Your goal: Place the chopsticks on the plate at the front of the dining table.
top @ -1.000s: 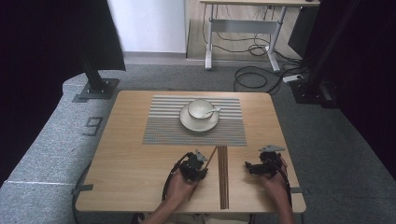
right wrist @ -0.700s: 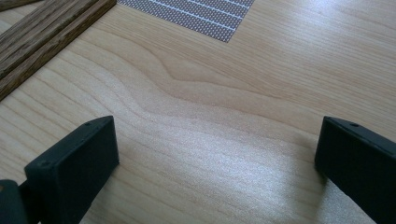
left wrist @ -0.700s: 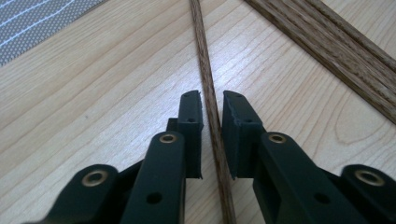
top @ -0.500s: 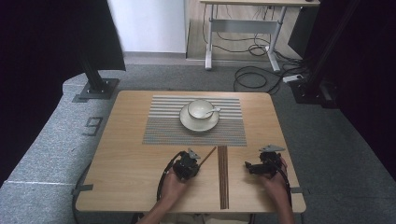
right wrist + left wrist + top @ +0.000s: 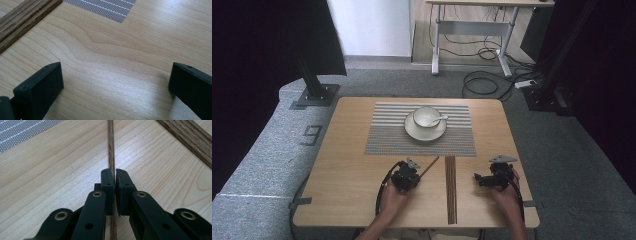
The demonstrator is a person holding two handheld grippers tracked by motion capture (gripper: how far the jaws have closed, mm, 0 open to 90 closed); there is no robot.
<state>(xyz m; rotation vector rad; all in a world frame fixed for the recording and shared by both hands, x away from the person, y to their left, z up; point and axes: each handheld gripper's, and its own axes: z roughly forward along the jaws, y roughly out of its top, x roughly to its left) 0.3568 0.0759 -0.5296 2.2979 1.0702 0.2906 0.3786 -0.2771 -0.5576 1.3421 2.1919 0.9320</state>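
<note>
Since a second ago the left gripper [image 5: 408, 175] has slid a little leftward across the lower middle of the high view, and its jaws have just been closing — they now pinch a single thin chopstick [image 5: 111, 150], which runs straight up the centre of the left gripper view over the bare table [image 5: 347, 165]. The right gripper [image 5: 493, 178] rests at the lower right, jaws wide apart over bare wood. A dark wooden strip [image 5: 451, 190] lies between the two grippers; higher up, a cup on a saucer [image 5: 425, 125] stands on the striped placemat [image 5: 387, 135].
</note>
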